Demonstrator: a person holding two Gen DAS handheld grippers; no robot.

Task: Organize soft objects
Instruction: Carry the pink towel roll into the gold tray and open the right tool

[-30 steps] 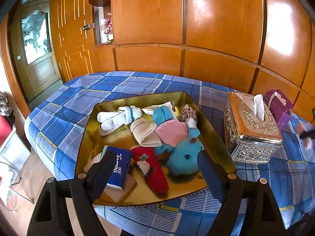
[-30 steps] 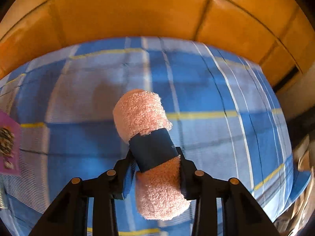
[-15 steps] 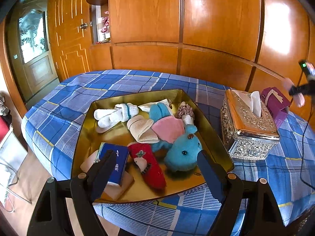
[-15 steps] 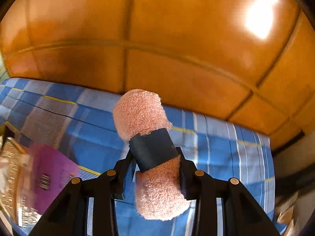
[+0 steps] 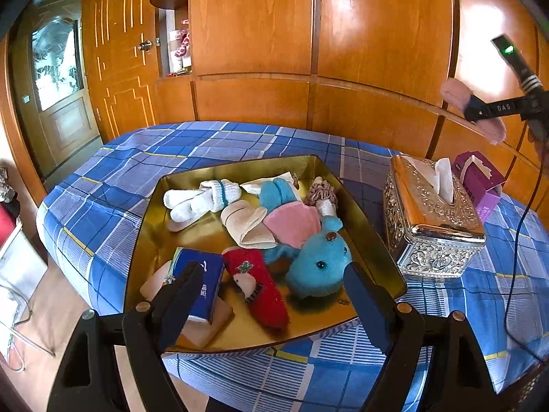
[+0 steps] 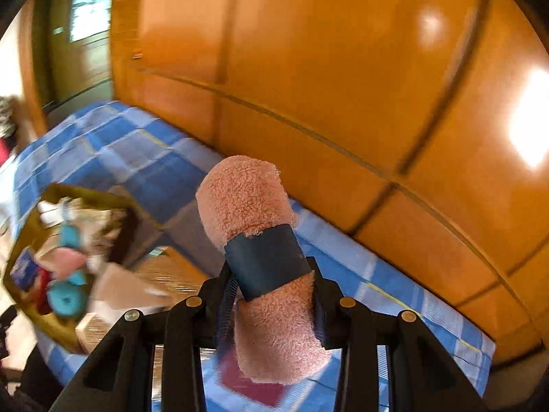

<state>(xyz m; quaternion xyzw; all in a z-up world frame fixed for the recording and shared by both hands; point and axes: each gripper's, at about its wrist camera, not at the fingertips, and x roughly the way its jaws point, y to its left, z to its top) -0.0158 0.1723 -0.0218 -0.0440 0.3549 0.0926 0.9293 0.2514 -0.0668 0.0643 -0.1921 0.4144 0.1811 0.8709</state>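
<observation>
A gold tray [image 5: 374, 237] lies on the blue plaid bed and holds white socks [image 5: 199, 199], a beige sock [image 5: 245, 223], a pink cloth [image 5: 291, 226], a blue plush toy [image 5: 317, 264], a red sock [image 5: 257, 285] and a blue tissue pack [image 5: 202, 274]. My left gripper [image 5: 271, 269] hovers open over the tray's near edge, with nothing gripped. My right gripper [image 6: 271, 274] is shut on a rolled pink towel [image 6: 240, 199] with a dark blue band. In the left wrist view that right gripper [image 5: 480, 111] is in the air at the upper right. The tray [image 6: 44, 322] shows blurred at the right wrist view's lower left.
An ornate silver tissue box [image 5: 432, 226] stands right of the tray, with a purple tissue box [image 5: 480, 185] behind it. A black cable [image 5: 518, 240] hangs down at the right. A wood-panelled wall [image 5: 308, 34] backs the bed and a door [image 5: 58, 79] is at the left.
My right gripper has risen and swung left with the pink towel, rolling as it went, so the tray has come into its view. My left gripper has stayed still.
</observation>
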